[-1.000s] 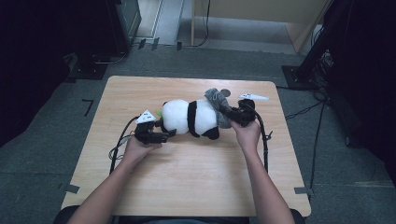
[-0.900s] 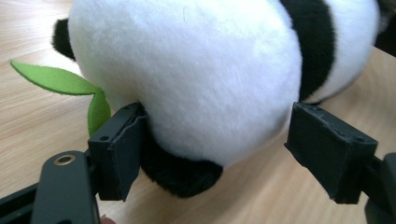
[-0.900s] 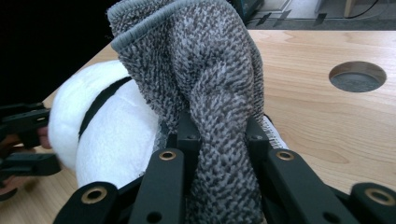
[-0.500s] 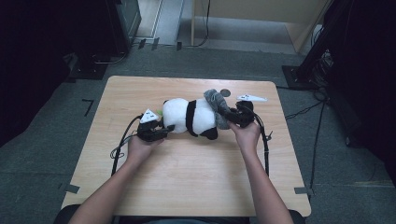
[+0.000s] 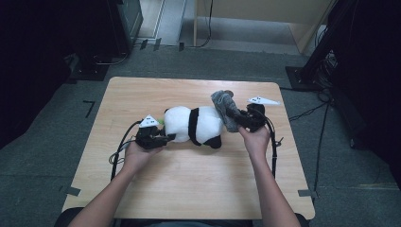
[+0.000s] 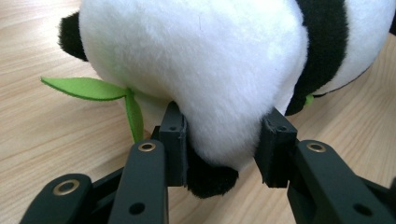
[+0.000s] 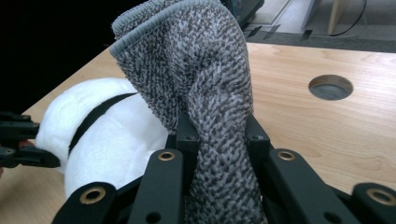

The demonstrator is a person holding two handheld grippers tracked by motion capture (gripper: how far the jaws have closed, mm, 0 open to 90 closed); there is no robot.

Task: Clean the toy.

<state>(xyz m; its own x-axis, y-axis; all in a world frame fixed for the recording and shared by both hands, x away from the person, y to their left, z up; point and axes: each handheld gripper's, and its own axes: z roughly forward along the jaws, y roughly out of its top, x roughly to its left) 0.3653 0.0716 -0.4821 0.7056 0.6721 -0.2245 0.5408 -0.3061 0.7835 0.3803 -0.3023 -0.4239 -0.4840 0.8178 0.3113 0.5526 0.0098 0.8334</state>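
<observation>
My left claw point(image 6: 223, 140) is clenched on the white rump of the plush panda point(image 5: 195, 125), pinning it where it lies on its side across the middle of the table point(image 5: 189, 189), nearer the far edge than the near one. My right claw point(image 7: 219, 133) is clamped on a bunched grey cloth point(image 7: 205, 79), held up against the panda's head end toward the right edge. I judge the setup done: toy steadied, cloth in hand and touching the plush. The wiping or covering itself looks barely begun, with most of the body bare. A green felt leaf point(image 6: 91, 88) pokes out beside my left jaws. There are no containers on the table, just a round cable hole point(image 7: 330, 87) near the far right corner.
</observation>
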